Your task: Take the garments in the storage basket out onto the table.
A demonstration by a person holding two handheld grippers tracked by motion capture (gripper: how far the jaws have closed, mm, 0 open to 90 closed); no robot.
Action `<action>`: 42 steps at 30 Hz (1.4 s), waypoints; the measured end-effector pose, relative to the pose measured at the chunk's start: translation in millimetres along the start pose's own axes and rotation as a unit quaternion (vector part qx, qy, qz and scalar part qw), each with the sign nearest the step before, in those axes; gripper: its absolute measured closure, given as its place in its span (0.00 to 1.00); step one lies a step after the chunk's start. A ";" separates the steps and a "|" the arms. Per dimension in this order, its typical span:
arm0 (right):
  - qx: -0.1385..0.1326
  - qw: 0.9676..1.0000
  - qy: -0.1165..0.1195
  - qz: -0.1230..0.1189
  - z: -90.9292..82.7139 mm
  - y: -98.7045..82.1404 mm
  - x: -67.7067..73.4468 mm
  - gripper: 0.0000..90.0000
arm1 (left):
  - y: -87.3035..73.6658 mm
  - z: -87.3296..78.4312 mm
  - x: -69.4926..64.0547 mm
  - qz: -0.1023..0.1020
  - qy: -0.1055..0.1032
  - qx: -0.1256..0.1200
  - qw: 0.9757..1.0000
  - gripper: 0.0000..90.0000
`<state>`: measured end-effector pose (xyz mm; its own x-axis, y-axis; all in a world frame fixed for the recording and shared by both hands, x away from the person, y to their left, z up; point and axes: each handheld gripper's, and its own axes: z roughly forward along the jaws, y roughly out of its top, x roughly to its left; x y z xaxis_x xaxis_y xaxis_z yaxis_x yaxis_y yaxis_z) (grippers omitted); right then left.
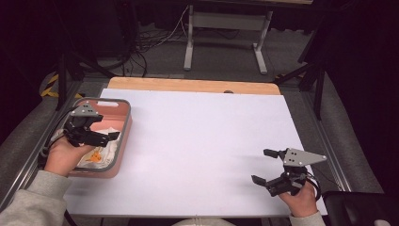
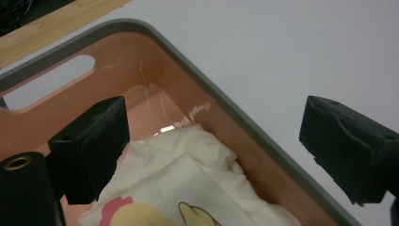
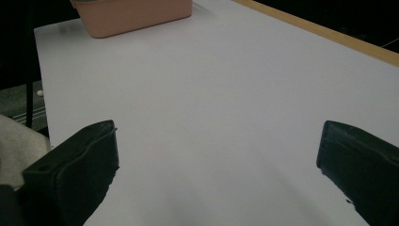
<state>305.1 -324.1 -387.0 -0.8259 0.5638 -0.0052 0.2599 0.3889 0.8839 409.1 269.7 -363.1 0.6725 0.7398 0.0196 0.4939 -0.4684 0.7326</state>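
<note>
A pink bin with a grey rim (image 1: 129,117) stands at the table's left edge. Inside it lies a crumpled white cloth (image 1: 104,149) with a pink and yellow print (image 2: 188,183). My left gripper (image 1: 109,128) hovers over the bin. It is open, with one jaw above the cloth inside and the other beyond the rim (image 2: 244,122), over the white table; nothing is pressed between them (image 2: 216,141). My right gripper (image 1: 263,166) rests low near the front right of the table. It is open and empty (image 3: 216,165), pointing toward the bin (image 3: 136,16).
The white table top (image 1: 202,141) stretches between the two hands, with a wooden strip (image 1: 193,85) along its far edge. A black object (image 1: 357,207) sits off the front right corner. Stands and cables are on the floor beyond.
</note>
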 end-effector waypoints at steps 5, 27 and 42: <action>-0.002 1.000 0.000 0.000 -0.4 0.2 0.1 0.00 | -6.6 5.0 10.0 -0.015 0.001 0.027 1.000 0.12; -0.001 1.000 0.001 -0.001 0.6 -0.6 -0.1 0.00 | -24.4 31.2 31.6 -0.052 -0.003 0.084 0.995 0.09; -0.004 1.000 0.001 -0.001 -0.4 -0.8 -0.2 0.00 | -28.7 45.3 33.3 -0.060 -0.002 0.134 0.989 0.07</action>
<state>304.8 -324.8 -387.5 -0.8270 0.5621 -0.0065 0.2547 0.3849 0.8871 442.3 286.0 -414.3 0.6025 0.7958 -0.0599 0.6982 -0.4892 0.5227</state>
